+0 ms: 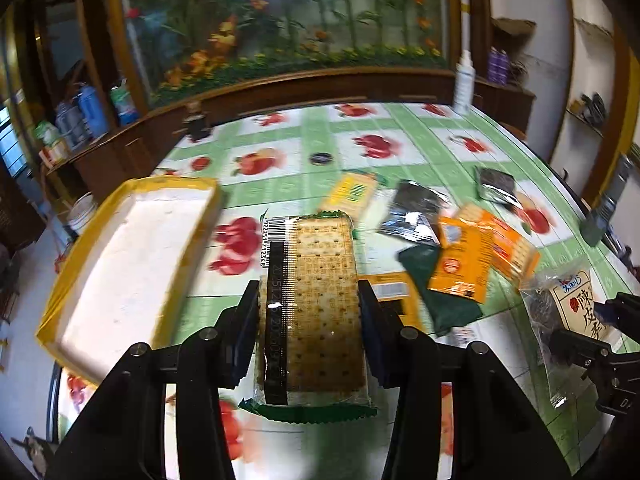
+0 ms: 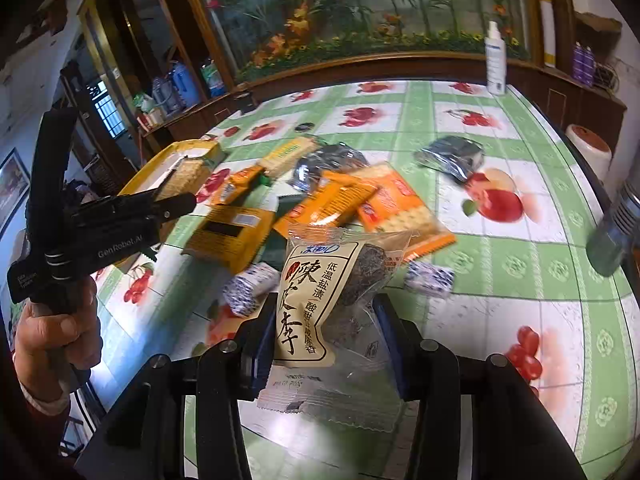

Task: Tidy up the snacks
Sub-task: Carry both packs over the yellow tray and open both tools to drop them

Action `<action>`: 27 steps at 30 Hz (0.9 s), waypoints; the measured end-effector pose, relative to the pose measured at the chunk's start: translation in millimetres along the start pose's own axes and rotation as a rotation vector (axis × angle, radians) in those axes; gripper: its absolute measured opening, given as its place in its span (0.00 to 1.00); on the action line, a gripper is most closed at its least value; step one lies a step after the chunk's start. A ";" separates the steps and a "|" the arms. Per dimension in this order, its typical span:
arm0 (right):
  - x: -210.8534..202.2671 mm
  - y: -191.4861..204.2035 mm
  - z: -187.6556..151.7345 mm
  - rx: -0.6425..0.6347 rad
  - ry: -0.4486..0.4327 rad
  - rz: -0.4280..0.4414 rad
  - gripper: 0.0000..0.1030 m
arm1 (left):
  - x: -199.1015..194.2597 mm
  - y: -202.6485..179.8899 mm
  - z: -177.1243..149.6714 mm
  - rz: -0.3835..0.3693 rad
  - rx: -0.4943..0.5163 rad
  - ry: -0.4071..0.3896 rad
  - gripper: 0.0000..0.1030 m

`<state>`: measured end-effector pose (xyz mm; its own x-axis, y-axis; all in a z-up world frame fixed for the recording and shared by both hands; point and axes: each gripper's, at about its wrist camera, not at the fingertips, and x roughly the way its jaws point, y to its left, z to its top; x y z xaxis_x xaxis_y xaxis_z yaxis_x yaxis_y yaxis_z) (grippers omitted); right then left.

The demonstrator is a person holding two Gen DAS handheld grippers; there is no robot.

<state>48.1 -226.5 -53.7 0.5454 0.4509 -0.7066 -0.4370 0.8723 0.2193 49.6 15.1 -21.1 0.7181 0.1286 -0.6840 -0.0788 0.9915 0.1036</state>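
My left gripper [image 1: 308, 300] is shut on a green-edged cracker pack [image 1: 316, 304] and holds it above the table, just right of a white tray with a yellow rim [image 1: 120, 264]. My right gripper [image 2: 326, 320] is shut on a clear bag of dried plums with a cream label [image 2: 320, 300], held above the table. That bag also shows at the right of the left wrist view [image 1: 568, 308]. A pile of snacks lies mid-table: orange cracker packs [image 2: 340, 200], yellow packs [image 2: 232, 232], dark foil packs [image 2: 328, 164], and small blue-white candies [image 2: 252, 284].
The table has a green-and-white fruit-print cloth [image 2: 480, 288]. A white spray bottle [image 2: 495, 60] stands at the far edge, a small dark jar [image 1: 197, 120] at the far left, a dark disc [image 1: 321, 158] mid-table. A metal-topped container [image 2: 616, 232] stands at the right edge.
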 end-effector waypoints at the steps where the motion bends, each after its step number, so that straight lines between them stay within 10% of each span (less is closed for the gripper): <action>1: 1.4 6.1 1.4 -0.010 -0.001 0.006 0.46 | -1.9 7.6 -0.7 0.009 -0.016 -0.003 0.43; 27: 112.7 190.5 70.1 -0.240 0.091 0.271 0.45 | 9.7 164.7 -20.7 0.217 -0.265 0.000 0.43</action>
<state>76.5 3.7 -44.4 0.3259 0.6315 -0.7036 -0.7179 0.6496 0.2505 29.3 180.1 -25.6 0.6647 0.3371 -0.6667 -0.4065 0.9119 0.0558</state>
